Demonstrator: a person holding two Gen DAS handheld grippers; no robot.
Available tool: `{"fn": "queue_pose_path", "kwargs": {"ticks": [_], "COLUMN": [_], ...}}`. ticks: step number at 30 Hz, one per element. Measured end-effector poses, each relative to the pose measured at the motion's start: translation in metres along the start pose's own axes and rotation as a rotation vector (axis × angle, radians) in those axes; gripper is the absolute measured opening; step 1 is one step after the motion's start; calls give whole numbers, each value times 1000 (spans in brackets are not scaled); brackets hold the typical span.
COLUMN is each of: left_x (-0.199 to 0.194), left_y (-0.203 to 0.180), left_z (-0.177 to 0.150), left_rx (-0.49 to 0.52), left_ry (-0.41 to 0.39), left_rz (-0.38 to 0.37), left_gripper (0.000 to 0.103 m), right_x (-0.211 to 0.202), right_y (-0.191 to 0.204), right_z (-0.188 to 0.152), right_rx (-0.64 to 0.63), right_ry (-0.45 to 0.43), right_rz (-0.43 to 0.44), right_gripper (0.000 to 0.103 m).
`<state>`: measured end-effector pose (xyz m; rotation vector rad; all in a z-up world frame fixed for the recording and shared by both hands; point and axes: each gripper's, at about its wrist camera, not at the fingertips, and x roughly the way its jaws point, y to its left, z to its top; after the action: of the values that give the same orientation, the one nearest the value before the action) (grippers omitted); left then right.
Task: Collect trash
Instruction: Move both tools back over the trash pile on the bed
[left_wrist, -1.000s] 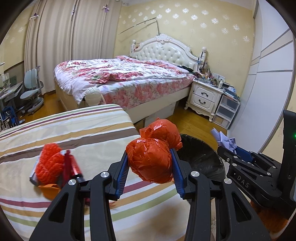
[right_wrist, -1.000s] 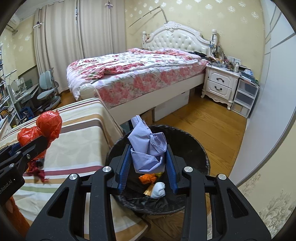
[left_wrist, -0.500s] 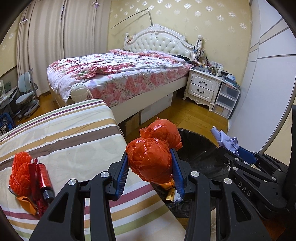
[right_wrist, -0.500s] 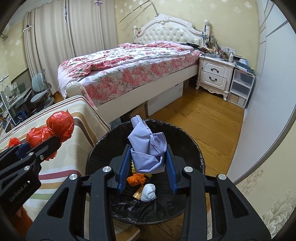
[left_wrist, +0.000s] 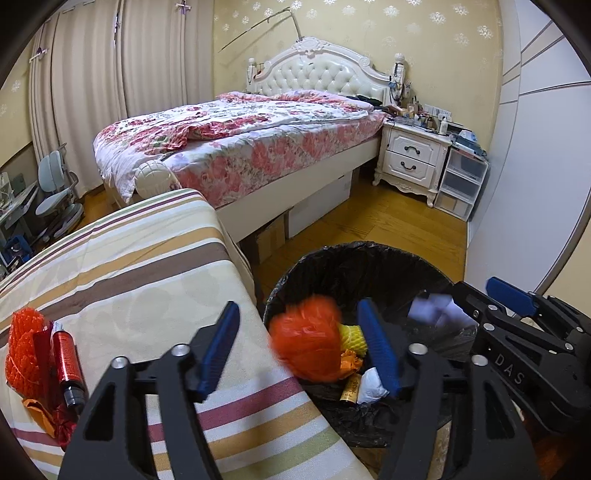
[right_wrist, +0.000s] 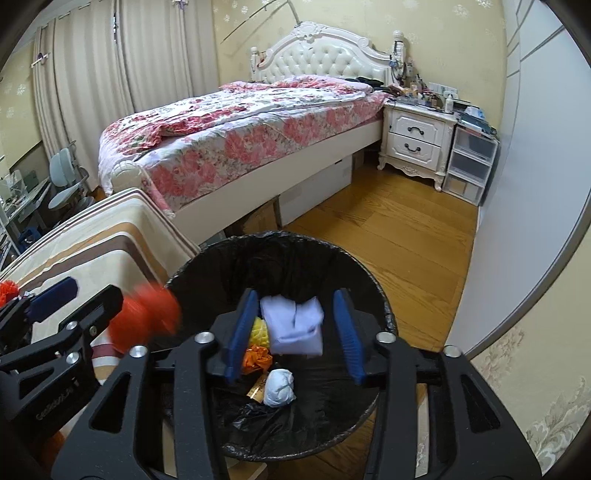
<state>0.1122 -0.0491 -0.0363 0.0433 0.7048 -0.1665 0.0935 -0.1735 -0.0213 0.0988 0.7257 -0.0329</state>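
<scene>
Opening, both grippers (left_wrist: 301, 349) (right_wrist: 293, 330) hang over bin (right_wrist: 369, 291); red bag (left_wrist: 308, 341) and lilac wad (right_wrist: 293, 325) loose between their pads.

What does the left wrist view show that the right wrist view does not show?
Only the left wrist view: a red bottle and orange net on the striped cover.
Only the right wrist view: the bin's inside almost whole, down to its crumpled black liner.
Both: the trash bin, the blurred orange bag and the lilac wad, each loose between opening jaws, and the white ball.
</scene>
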Motion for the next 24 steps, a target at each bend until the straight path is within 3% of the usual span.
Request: {"fn": "queue_pose_path", "kwargs": {"ticks": [24], "left_x": [-36], "left_y": [32], "left_z": [-17], "left_rx": [-78], "left_ry": [4], "left_rz": [69], "left_gripper": [73], "right_x": [-17], "right_y": [20], "right_z": [-18], "right_rx": [-26], "right_ry": [25], "right_rz": [23], "right_gripper": [54]}}
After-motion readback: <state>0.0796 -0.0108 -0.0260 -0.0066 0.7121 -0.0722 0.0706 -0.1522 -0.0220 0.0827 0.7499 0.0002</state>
